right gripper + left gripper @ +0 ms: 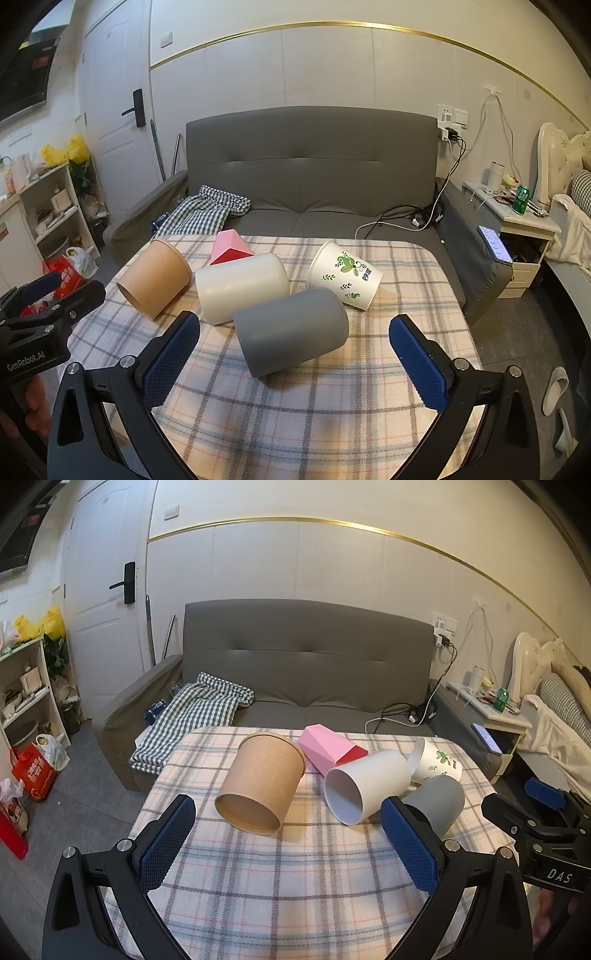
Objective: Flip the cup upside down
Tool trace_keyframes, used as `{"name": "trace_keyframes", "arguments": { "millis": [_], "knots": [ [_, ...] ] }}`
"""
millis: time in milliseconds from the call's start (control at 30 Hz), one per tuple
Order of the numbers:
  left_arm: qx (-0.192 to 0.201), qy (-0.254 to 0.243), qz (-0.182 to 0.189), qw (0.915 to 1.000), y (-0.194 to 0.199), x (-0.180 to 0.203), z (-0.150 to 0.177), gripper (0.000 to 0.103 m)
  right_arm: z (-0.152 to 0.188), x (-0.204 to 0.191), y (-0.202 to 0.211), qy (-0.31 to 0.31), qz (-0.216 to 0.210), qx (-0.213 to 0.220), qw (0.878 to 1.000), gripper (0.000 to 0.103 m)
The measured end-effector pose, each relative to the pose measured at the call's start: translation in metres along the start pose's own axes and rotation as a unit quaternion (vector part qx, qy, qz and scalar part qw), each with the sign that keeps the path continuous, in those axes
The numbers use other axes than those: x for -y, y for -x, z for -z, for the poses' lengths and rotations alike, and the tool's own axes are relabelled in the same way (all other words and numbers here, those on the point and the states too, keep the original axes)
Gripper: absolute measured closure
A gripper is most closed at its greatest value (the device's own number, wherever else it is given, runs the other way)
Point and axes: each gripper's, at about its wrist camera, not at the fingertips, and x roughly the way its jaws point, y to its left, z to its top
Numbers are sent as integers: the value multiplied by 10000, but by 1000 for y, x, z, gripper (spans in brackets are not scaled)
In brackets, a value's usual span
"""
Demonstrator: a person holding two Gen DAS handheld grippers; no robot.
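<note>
— So, has anything been picked up yet?

— No. Both grippers hang over the near edge of the table (pixel 424 258), jaws spread wide, nothing between them. All five cups lie on their sides on the plaid cloth.

— Which one goes first, you reckon?

— My guess is the grey cup (pixel 291 330). It lies right ahead of the right gripper (pixel 295 360), nearest of the lot, touching the white cup (pixel 242 286) behind it. The left gripper (pixel 288 843) faces the brown cup (pixel 262 781) instead.

— And the others?

— The pink cup (pixel 325 751) and the leaf-print cup (pixel 345 275) sit further back.

— What's needed next?

— Move forward so the fingers straddle one cup's wall, close, lift clear of its neighbours, then turn the wrist until the mouth faces down. Squeeze gently; the paper ones would crush.
</note>
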Motion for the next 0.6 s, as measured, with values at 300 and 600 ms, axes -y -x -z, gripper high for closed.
{"name": "trace_keyframes", "arguments": {
  "millis": [300,600],
  "knots": [
    [-16,4,-16,10000,-1,-1,1,0,2,-2,-2,24,-5,-32,10000,0],
    [-26,-6,-18,10000,-1,-1,2,0,2,-2,-1,26,-3,-38,10000,0]
  ]
}}
